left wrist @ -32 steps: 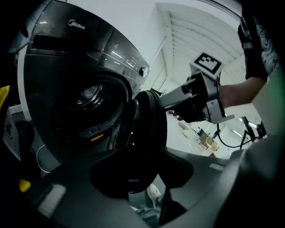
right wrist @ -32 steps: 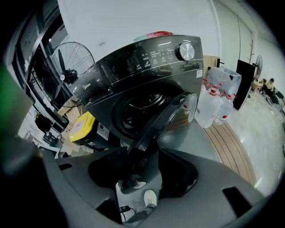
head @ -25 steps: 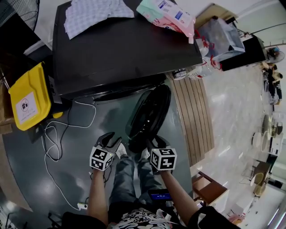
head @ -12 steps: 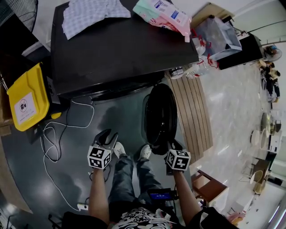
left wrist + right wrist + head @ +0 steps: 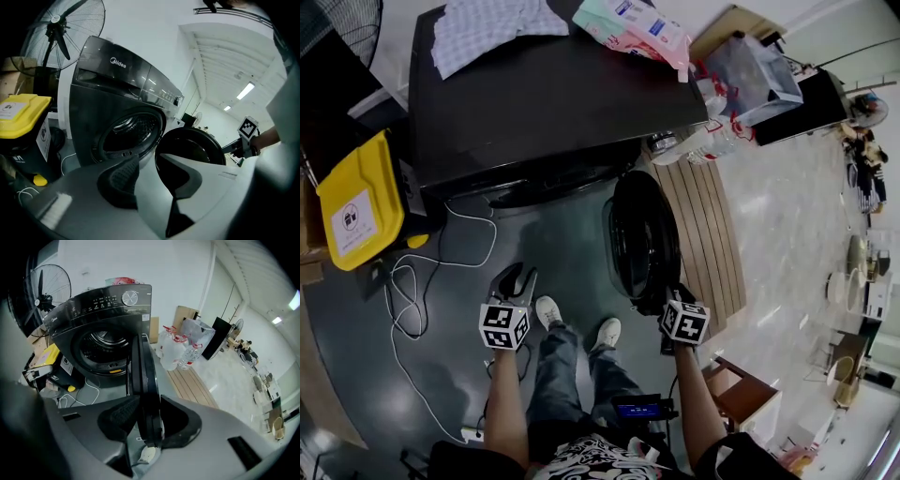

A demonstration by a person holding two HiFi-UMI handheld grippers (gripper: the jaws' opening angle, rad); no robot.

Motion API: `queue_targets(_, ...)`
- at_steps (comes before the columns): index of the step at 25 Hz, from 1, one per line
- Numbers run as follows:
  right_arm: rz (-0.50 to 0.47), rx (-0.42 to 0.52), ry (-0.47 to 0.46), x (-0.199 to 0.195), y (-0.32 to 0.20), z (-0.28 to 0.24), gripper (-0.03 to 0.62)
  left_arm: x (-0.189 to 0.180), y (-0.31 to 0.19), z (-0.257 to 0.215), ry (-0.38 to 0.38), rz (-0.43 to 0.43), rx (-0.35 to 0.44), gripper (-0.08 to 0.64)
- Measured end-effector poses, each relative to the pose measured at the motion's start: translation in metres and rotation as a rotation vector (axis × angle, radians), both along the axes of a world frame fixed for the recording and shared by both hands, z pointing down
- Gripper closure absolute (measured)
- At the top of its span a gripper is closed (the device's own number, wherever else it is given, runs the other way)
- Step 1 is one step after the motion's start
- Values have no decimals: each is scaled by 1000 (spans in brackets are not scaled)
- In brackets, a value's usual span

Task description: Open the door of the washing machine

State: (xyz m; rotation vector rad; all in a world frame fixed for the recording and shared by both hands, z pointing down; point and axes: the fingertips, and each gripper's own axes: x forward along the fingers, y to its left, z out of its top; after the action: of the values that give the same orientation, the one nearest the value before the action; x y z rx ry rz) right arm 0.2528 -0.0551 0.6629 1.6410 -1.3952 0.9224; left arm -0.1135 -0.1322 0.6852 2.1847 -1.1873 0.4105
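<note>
In the head view the front of the washing machine [image 5: 534, 103] is hidden under its own black top, and the upper edge cuts off the checked cloth [image 5: 487, 28] and the pink package [image 5: 637, 23] lying on it. The fan [image 5: 337, 28] is cut by the corner. The label [image 5: 349, 222] on the yellow bin [image 5: 370, 173] is too small to read, and in the left gripper view a pale blurred shape [image 5: 281, 122] covers the right side.

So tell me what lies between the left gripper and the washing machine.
Bare grey floor, per the head view; a white cable loops just beside that stretch. On the left gripper, the jaws have just been closing, nothing between them.
</note>
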Motion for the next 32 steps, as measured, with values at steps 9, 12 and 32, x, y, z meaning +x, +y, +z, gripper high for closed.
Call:
queue_targets(9, 13, 287, -272, -30, 8, -78, 589, 2, 36, -105, 36, -199, 168, 428)
queue_targets(12, -136, 421, -410, -56, 35, -130, 589, 18, 80, -154, 20, -248, 234, 431)
queue_targets(32, -507, 781, -460, -40, 239, -328, 591, 126, 329, -360, -92, -393, 440, 523)
